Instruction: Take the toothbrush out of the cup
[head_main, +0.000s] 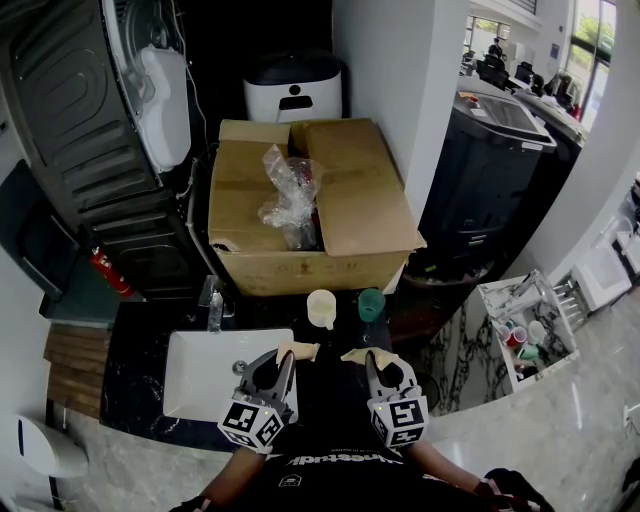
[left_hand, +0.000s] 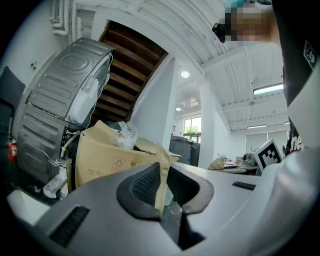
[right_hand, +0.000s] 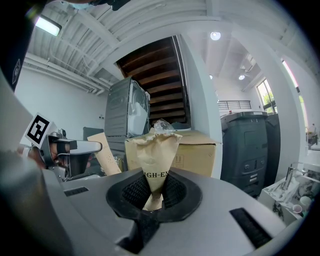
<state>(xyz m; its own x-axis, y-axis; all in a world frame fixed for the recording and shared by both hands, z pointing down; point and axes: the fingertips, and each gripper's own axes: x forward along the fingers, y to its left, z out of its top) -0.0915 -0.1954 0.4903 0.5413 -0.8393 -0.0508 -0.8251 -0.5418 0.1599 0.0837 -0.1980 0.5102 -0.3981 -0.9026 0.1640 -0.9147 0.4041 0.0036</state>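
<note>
The left gripper (left_hand: 163, 194) and right gripper (right_hand: 154, 194) each pinch a brown paper scrap (left_hand: 161, 170), so we think neither is free yet for the white cup (head_main: 321, 308) or green cup (head_main: 371, 304) on the bench (head_main: 140, 370).

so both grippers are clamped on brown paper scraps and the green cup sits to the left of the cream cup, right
Not quite. The head view shows the green cup to the right of the cream cup, not the left. The rest holds: the left gripper and the right gripper are each shut on a brown paper scrap.
</note>
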